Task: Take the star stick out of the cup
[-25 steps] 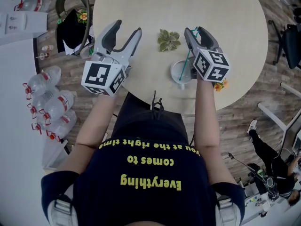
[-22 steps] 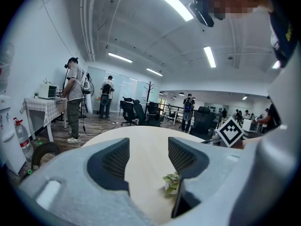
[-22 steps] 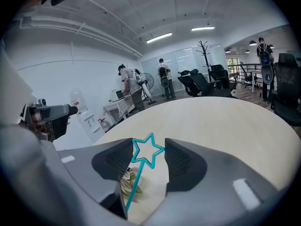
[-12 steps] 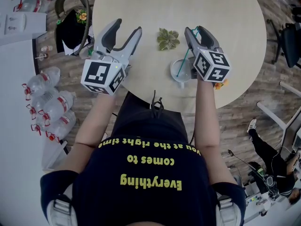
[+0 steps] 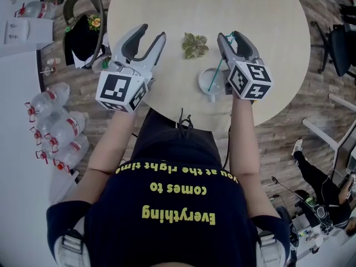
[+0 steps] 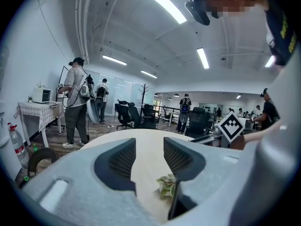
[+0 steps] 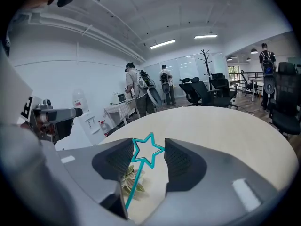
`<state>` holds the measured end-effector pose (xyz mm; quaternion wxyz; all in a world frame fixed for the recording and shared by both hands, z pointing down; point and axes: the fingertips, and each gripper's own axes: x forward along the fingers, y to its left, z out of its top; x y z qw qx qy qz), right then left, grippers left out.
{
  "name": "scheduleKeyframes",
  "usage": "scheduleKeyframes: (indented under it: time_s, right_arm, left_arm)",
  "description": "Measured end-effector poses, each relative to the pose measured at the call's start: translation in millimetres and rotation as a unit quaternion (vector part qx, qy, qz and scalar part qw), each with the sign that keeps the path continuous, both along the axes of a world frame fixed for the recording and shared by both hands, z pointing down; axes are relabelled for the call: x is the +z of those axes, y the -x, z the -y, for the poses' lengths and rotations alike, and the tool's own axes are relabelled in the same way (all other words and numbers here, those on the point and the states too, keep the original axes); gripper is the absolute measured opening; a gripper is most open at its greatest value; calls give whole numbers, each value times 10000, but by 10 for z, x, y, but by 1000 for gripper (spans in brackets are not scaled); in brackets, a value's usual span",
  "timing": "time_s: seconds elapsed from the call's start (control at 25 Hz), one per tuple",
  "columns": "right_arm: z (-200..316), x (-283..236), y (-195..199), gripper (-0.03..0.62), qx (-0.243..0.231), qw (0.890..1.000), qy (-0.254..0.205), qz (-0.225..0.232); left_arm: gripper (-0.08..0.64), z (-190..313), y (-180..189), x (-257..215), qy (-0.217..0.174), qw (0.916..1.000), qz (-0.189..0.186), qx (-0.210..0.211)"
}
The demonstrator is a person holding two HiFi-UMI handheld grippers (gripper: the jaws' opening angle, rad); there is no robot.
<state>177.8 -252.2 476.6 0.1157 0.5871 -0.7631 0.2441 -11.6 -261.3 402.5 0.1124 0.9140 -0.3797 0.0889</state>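
A teal star stick (image 5: 216,74) leans out of a white cup (image 5: 202,78) near the front edge of the round table (image 5: 267,15). Its lower end is inside the cup. My right gripper (image 5: 231,38) hangs above and behind the cup, shut on the star at the stick's top. In the right gripper view the star stick (image 7: 135,182) spans the gap between both pads of the right gripper (image 7: 148,157). My left gripper (image 5: 151,33) hovers over the table's left edge. Its jaws are closing with nothing between them, as the left gripper view also shows (image 6: 149,152).
A small leafy plant (image 5: 195,45) lies on the table between the grippers, behind the cup. Water bottles (image 5: 55,121) and a dark bag (image 5: 83,29) sit on the floor at the left. An office chair (image 5: 339,46) stands at the right.
The left gripper's jaws have narrowed a little. The right gripper stays on the star, and the cup and stick have barely moved.
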Motion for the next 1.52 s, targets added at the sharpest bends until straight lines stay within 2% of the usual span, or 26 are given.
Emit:
scheduleKeyframes:
  time_s: [0.36,0.6,1.28,1.52]
  right_arm:
    - [-108,-342,-34,218,58,9991,-424,-57]
    - [-218,-626,-51,218,136,9952,-964,-59]
    - [-531,-1472,-128,216,386,9746,-2179,-328]
    - [-646,-1712,-119,216,373,9673,-2462,-483]
  left_arm:
    - [76,-76,-50,-152,-130,9998,-96,110]
    - [16,-183,-96,-213,-230,9994,-10,266]
    - [3,-345,-193,-512,-448,9976,-143,509]
    - [3,-367,-254,-614,-536,9967,-164,592]
